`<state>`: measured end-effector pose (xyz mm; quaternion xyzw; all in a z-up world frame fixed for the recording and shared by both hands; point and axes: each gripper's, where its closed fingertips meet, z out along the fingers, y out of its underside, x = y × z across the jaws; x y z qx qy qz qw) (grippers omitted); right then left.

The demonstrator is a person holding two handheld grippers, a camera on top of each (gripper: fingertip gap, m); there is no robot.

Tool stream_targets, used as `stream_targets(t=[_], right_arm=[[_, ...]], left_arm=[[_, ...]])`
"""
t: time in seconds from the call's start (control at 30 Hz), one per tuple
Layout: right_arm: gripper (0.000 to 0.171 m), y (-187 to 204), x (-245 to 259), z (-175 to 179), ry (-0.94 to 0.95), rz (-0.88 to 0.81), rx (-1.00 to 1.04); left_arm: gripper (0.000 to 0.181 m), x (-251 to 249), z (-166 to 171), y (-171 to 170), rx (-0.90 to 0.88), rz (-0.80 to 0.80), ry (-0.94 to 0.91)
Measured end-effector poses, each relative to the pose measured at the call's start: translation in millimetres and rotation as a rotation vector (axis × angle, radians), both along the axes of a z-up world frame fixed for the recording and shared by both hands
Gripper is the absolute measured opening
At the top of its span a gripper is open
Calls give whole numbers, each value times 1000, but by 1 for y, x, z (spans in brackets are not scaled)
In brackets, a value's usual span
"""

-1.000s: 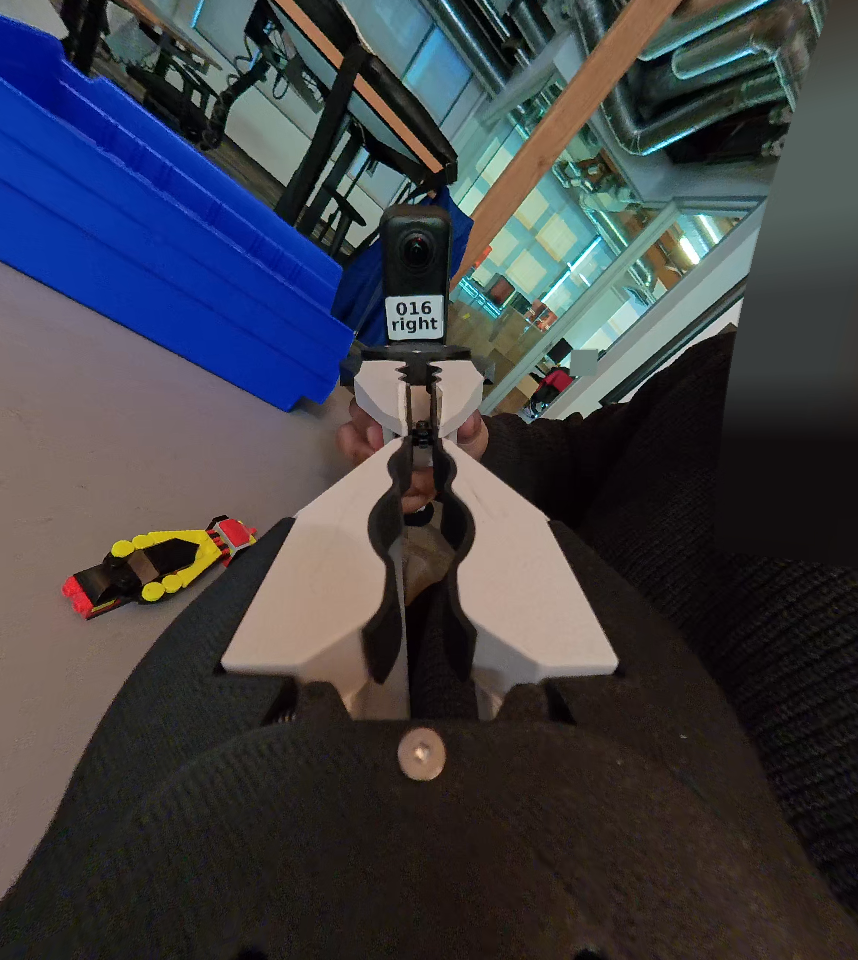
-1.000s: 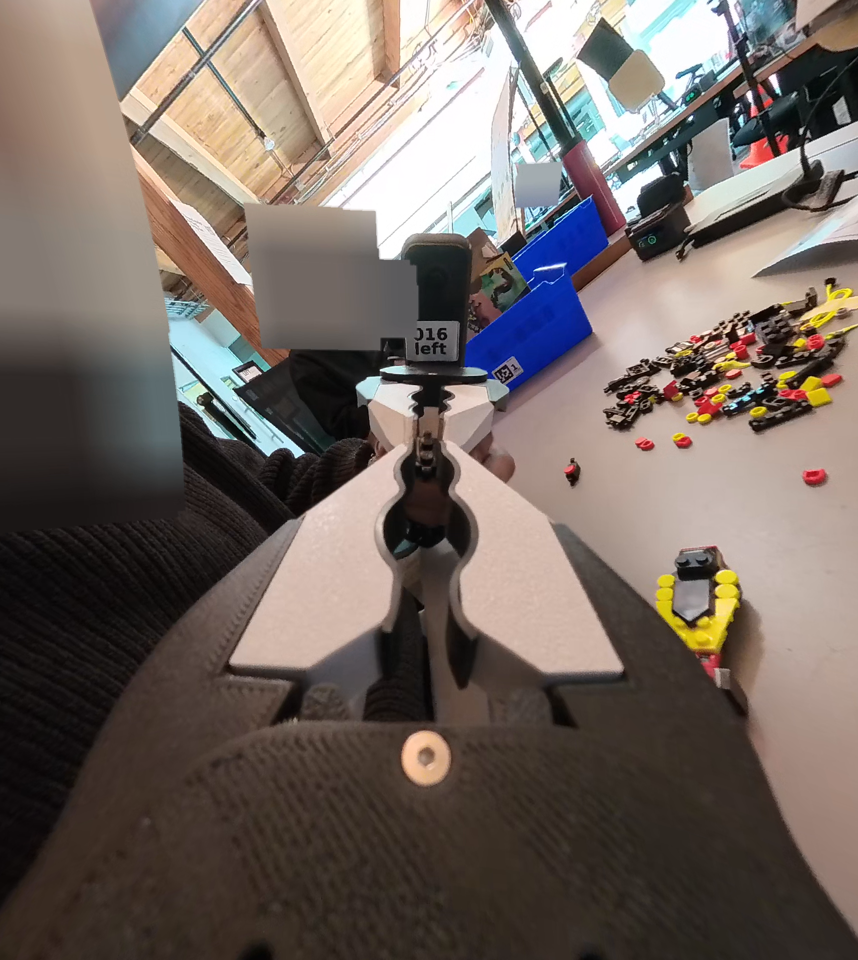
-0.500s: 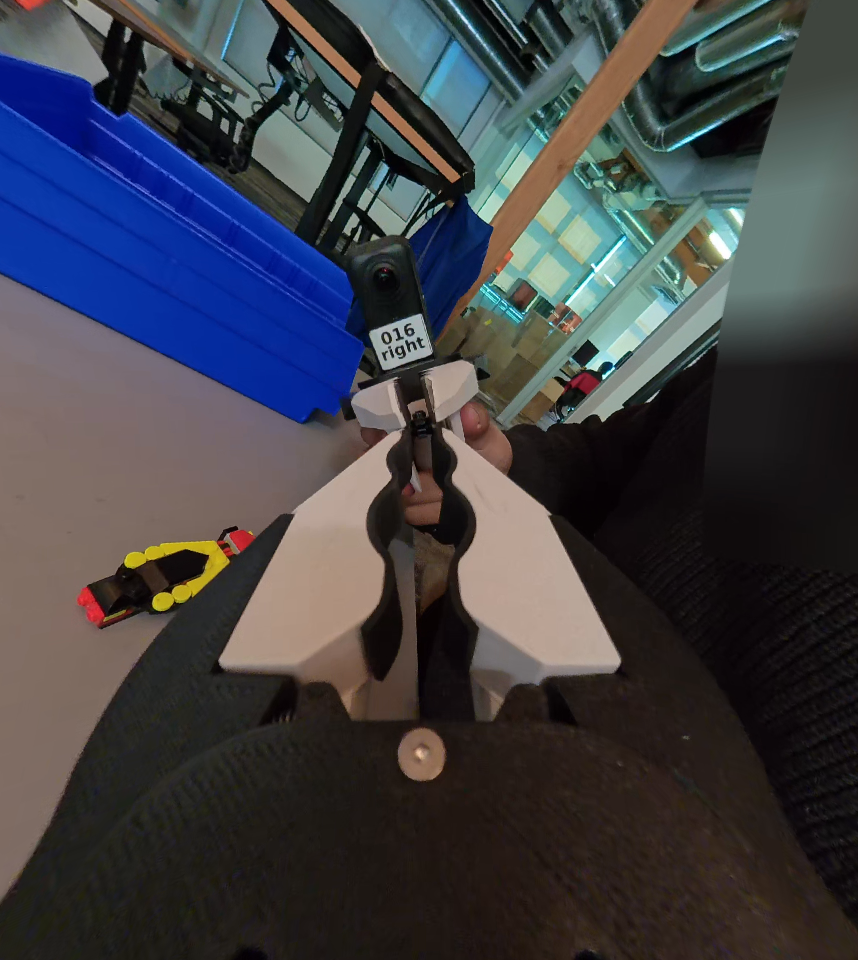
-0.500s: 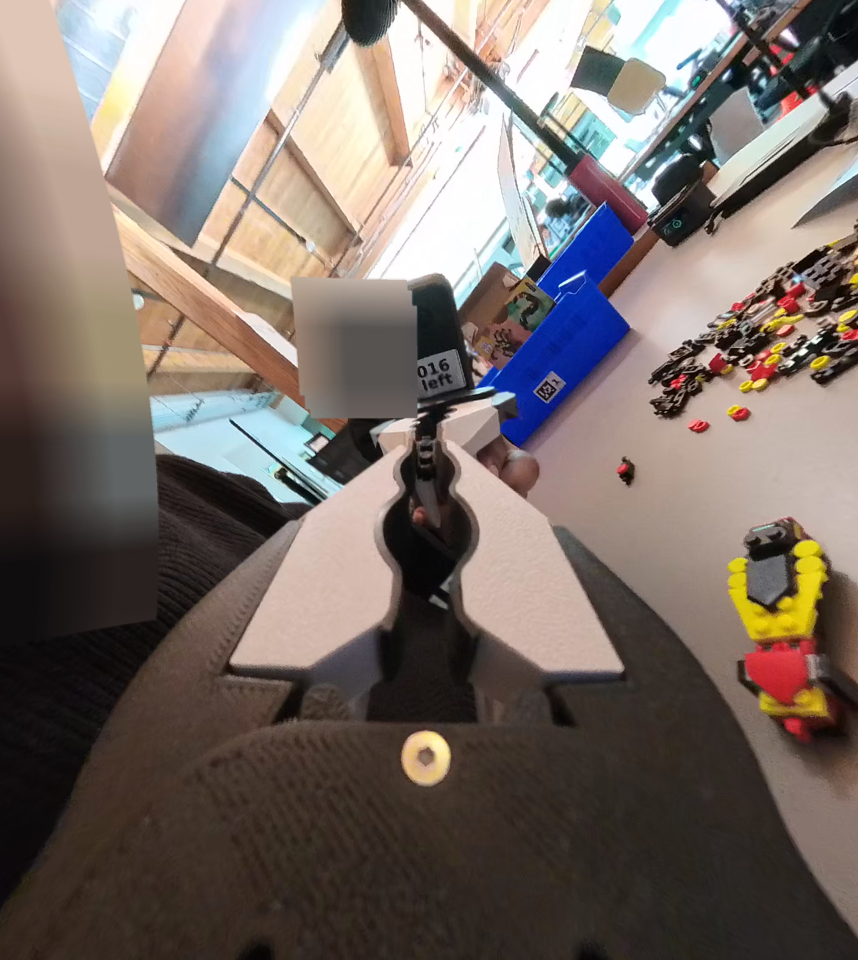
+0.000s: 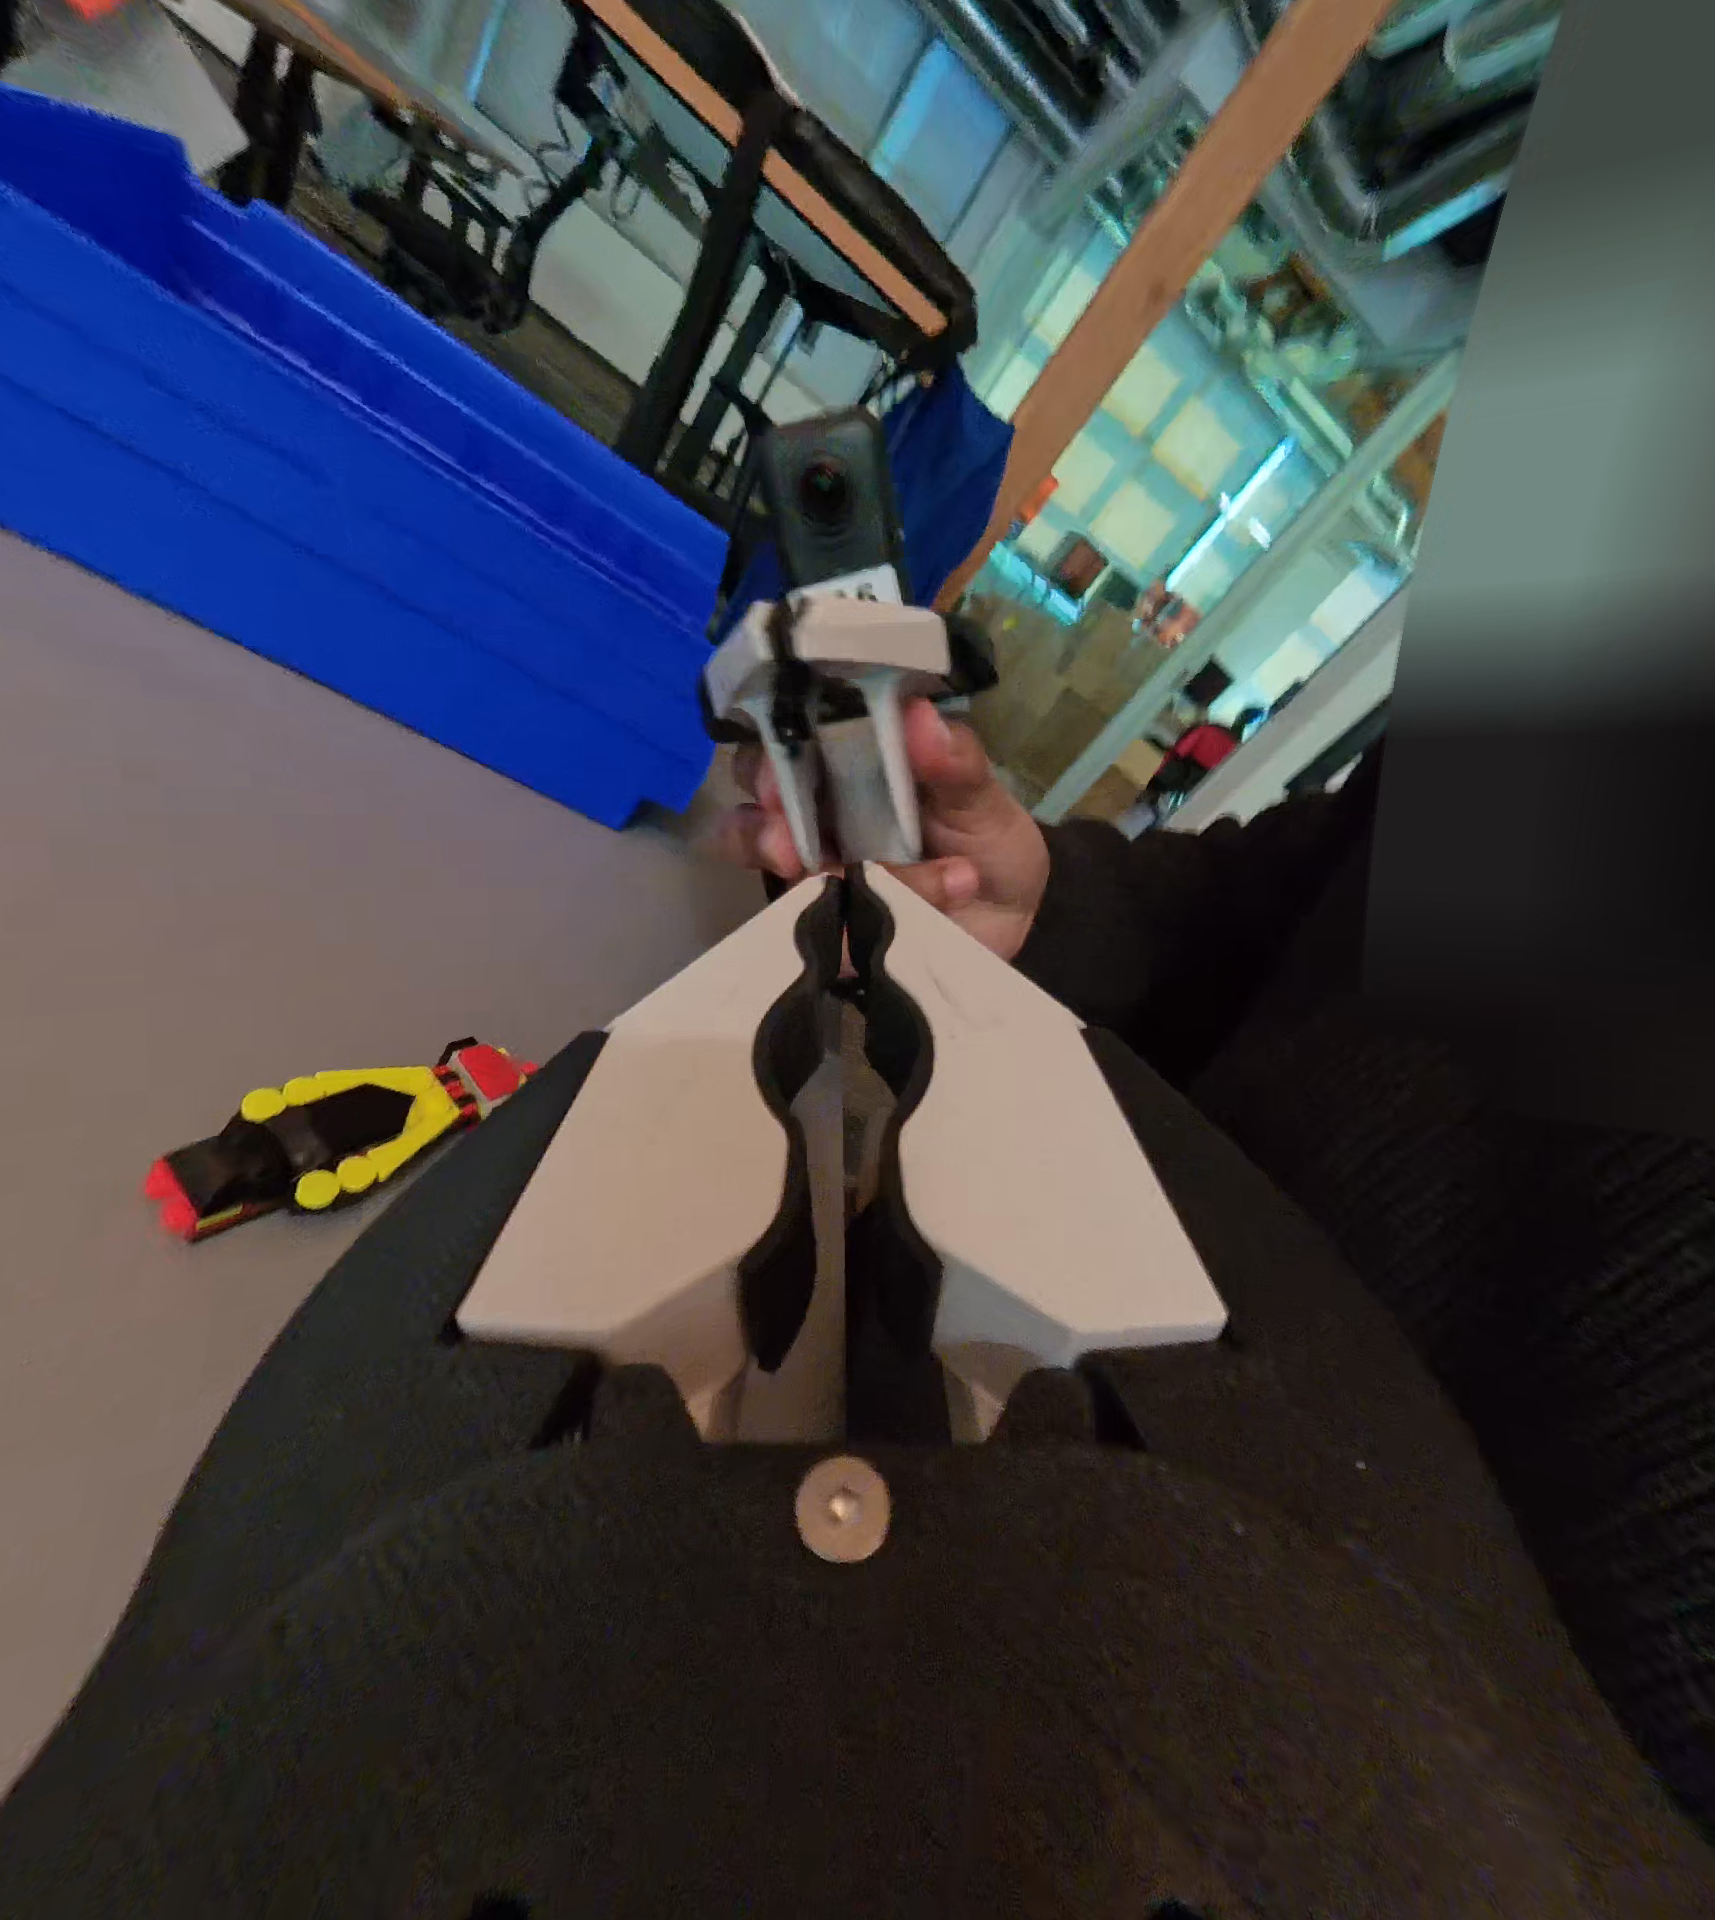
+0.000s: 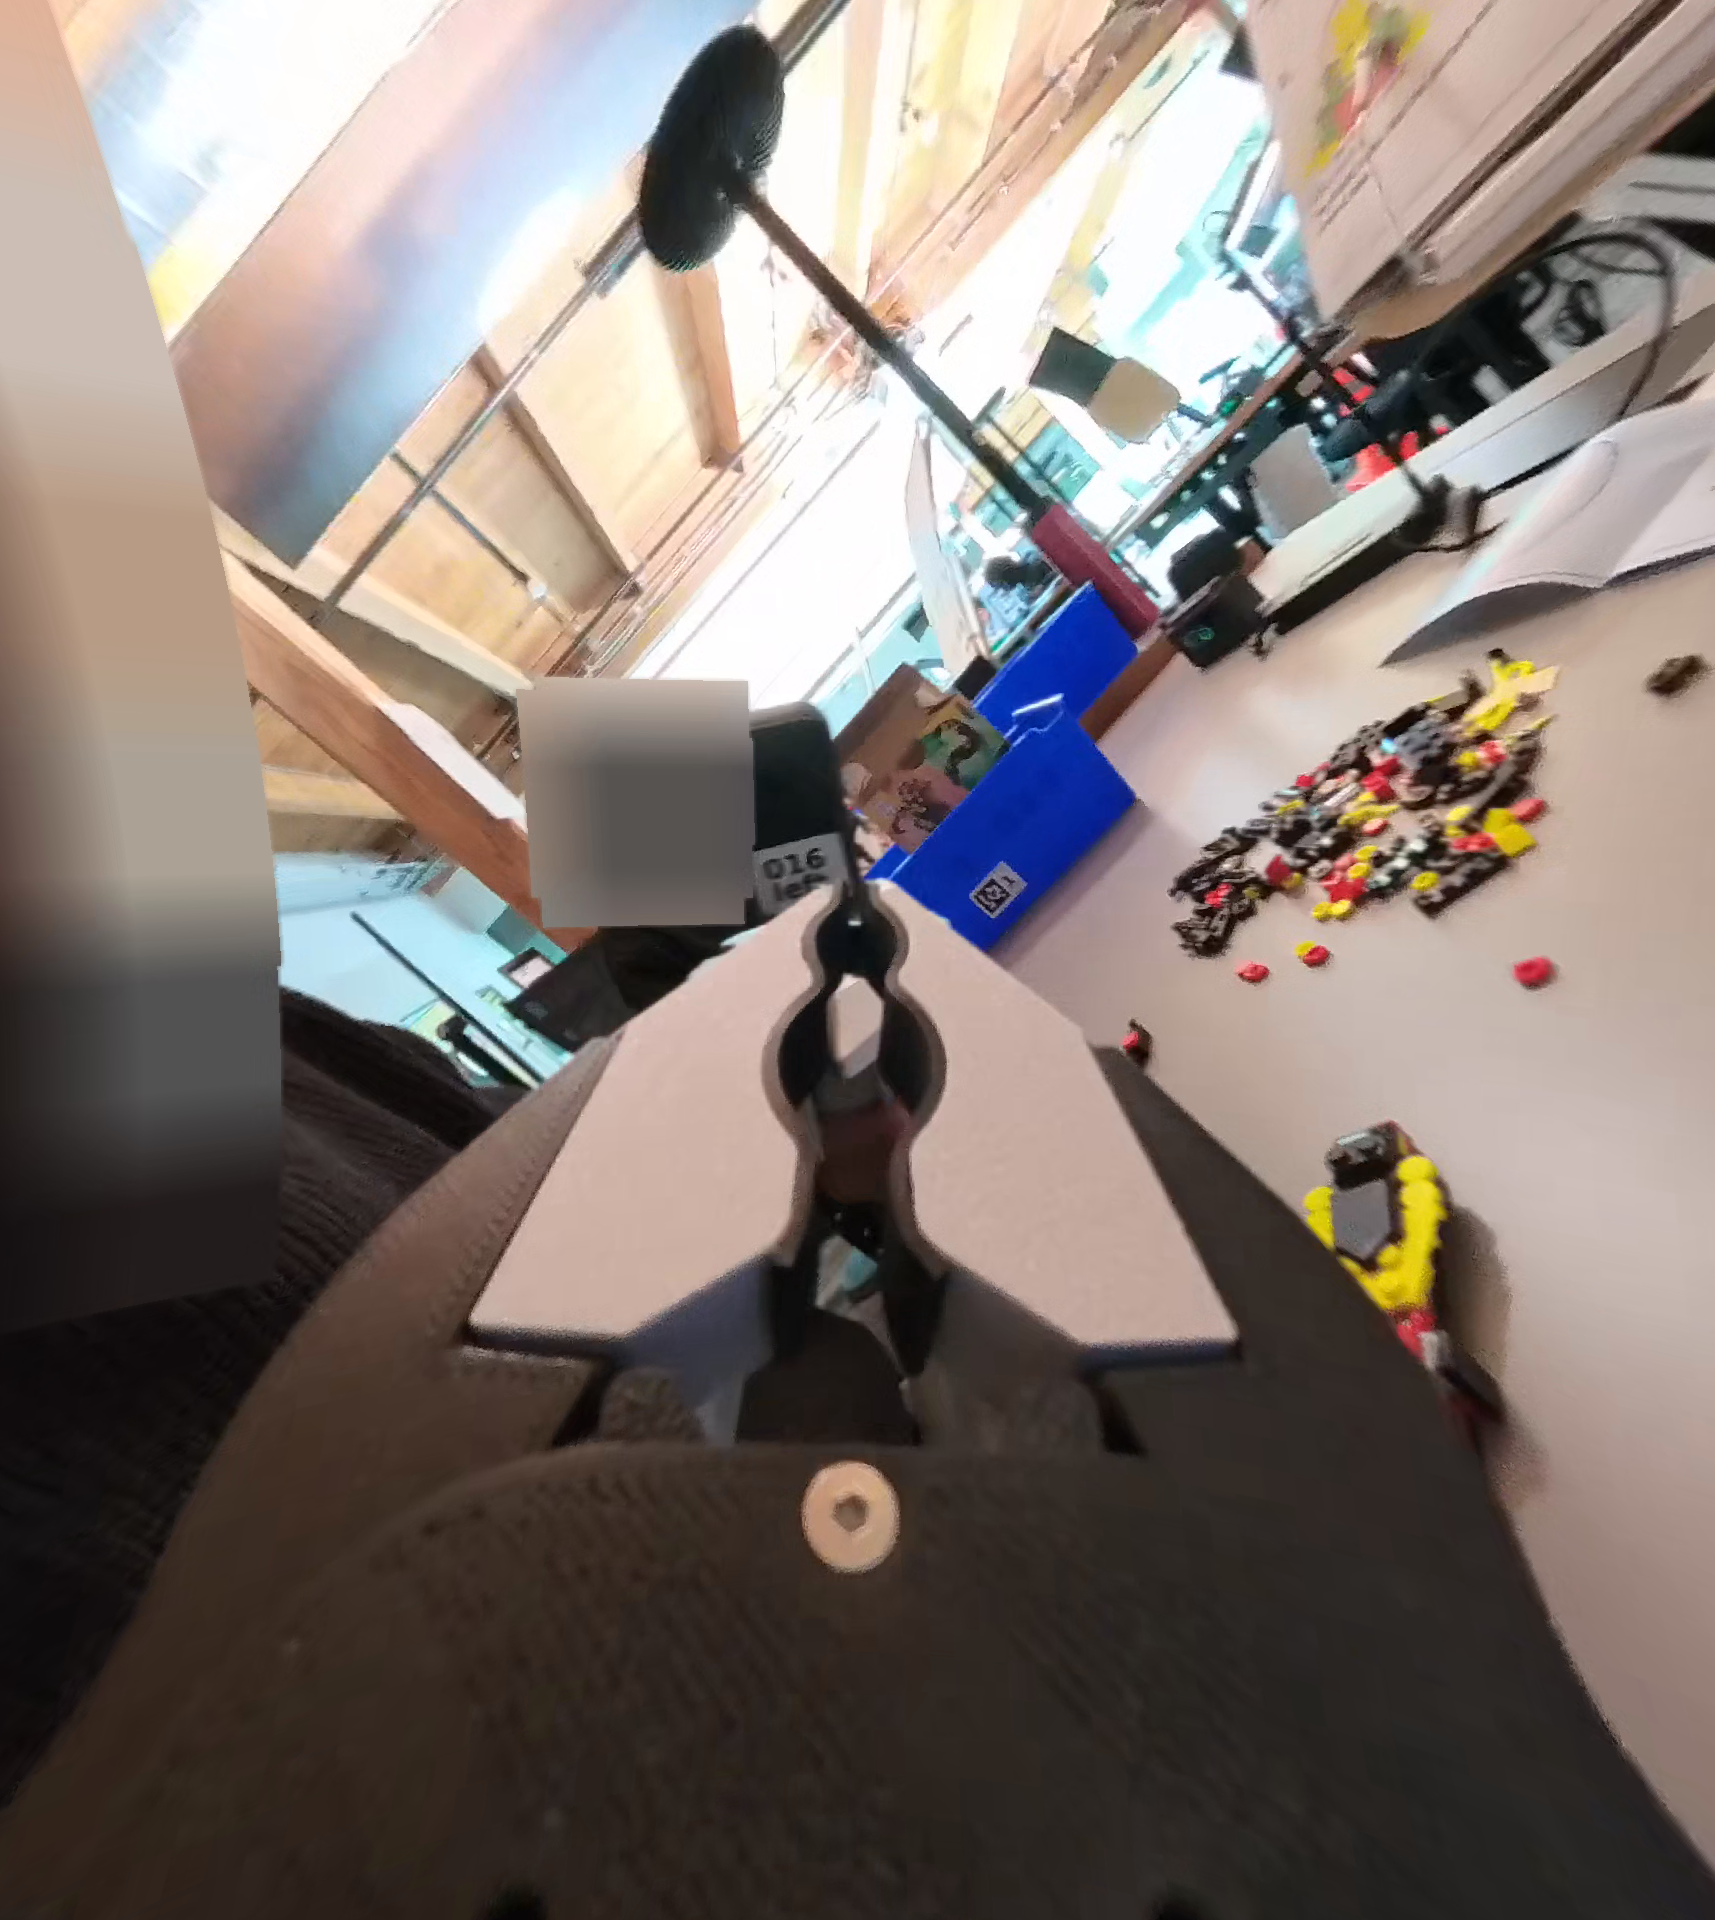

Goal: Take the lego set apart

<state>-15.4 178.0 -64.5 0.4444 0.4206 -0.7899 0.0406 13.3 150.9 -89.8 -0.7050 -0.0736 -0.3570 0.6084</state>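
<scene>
Both my tongs are closed tip to tip on a small dark piece: the left gripper [image 5: 845, 914] and the right gripper [image 6: 855, 920], which has tilted steeply within the last second, so I judge the piece is being twisted apart. Left of them the yellow lego model [image 5: 333, 1132] lies untouched; farther off sits the pile of loose pieces [image 6: 1372, 821].
</scene>
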Motion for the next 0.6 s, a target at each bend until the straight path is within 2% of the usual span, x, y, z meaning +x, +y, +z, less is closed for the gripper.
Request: stream_targets(t=[0.03,0.13,0.27,0.43,0.6], right_arm=[[1,-2,0,1,3,5,-9],[1,-3,-3,-1,12,-19,-51],[0,-11,-2,-1,3,-7,-89],[1,-18,-2,-5,-10,-2,-100],[4,-21,-1,-4,-3,8,-97]], left_arm=[[0,-5,2,0,12,17,-51],[12,-12,6,3,31,30,-199],[24,-3,6,7,32,1,-286],[10,-8,10,9,67,46,-379],[5,-13,12,7,83,70,-326]])
